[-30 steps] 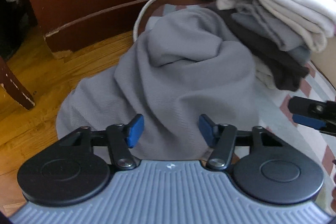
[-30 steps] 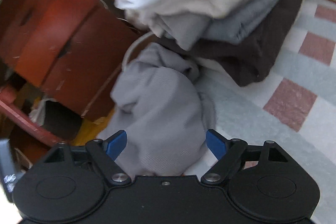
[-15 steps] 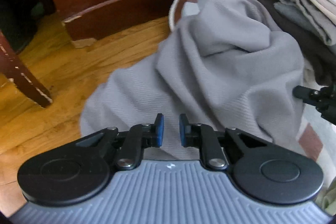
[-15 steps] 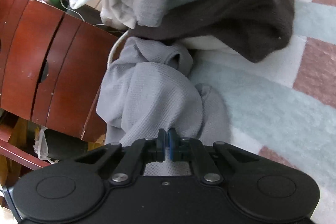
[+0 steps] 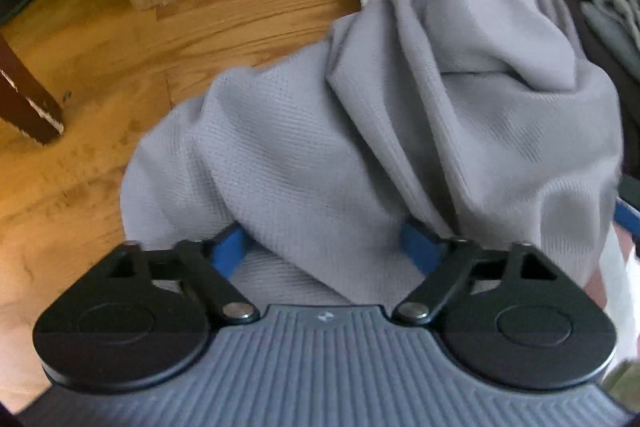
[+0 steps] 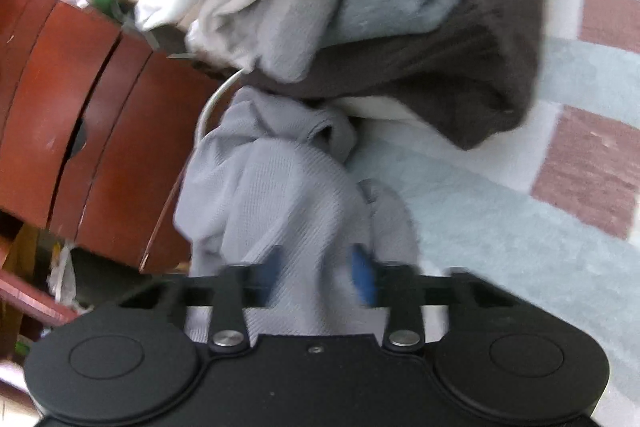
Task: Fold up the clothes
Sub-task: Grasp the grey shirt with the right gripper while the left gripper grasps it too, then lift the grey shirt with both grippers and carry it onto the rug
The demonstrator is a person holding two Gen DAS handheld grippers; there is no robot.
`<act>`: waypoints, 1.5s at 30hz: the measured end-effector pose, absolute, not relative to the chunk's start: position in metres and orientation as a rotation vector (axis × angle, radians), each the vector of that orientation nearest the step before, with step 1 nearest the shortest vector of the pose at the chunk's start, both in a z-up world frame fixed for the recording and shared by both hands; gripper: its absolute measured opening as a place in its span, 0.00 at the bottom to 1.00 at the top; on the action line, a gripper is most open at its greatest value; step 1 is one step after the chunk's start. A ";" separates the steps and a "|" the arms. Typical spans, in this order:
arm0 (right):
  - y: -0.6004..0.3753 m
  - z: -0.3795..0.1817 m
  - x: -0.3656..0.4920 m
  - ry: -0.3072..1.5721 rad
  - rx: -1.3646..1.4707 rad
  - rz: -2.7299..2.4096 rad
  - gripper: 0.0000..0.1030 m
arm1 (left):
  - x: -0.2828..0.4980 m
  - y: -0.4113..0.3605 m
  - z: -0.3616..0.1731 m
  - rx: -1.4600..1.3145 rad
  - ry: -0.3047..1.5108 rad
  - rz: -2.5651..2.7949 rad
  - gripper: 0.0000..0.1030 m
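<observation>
A crumpled grey garment [image 5: 400,131] lies half on the wooden floor and half on a rug. Its near fold drapes across the gap of my left gripper [image 5: 323,249], which stands open with its blue pads [image 5: 230,251] wide apart. In the right wrist view the same grey garment [image 6: 288,195] bunches up between the blue pads [image 6: 362,275] of my right gripper [image 6: 318,271], which is open and blurred by motion. A bit of the right gripper [image 5: 628,211] shows at the right edge of the left wrist view, beside the cloth.
A stack of folded clothes [image 6: 400,7], white, grey and dark brown, sits on the checked rug [image 6: 560,227] just beyond the garment. A red-brown wooden dresser [image 6: 80,107] stands to the left. A chair leg [image 5: 28,99] rests on the wooden floor [image 5: 120,47].
Both grippers were open, closed half a second ago, the right one pinching the grey cloth, and now stand open again. Both have moved closer to the garment.
</observation>
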State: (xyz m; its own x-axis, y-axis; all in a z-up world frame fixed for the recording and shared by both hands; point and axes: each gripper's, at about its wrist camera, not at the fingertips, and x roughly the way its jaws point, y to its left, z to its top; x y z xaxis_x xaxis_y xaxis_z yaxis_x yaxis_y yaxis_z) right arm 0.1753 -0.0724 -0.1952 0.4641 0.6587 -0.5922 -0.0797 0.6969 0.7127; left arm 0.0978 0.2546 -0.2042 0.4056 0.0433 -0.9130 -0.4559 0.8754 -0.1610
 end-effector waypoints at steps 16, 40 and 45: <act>-0.058 -0.228 0.176 1.049 0.816 0.489 0.80 | 0.084 0.245 -0.177 -0.375 0.988 0.163 0.08; -0.141 -0.148 0.105 0.823 0.696 0.572 0.11 | 0.060 0.142 -0.092 -0.126 0.756 -0.074 0.57; -0.135 -0.156 0.101 0.843 0.692 0.566 0.11 | 0.071 0.171 -0.101 -0.205 0.733 0.021 0.68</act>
State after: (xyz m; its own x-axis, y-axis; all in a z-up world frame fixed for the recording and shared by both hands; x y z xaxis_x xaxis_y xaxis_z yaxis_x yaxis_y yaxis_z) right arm 0.1009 -0.1355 -0.1558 0.5461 0.6906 -0.4742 -0.1772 0.6485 0.7403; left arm 0.0709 0.1713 -0.1013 0.7440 -0.0526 -0.6662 -0.0908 0.9797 -0.1788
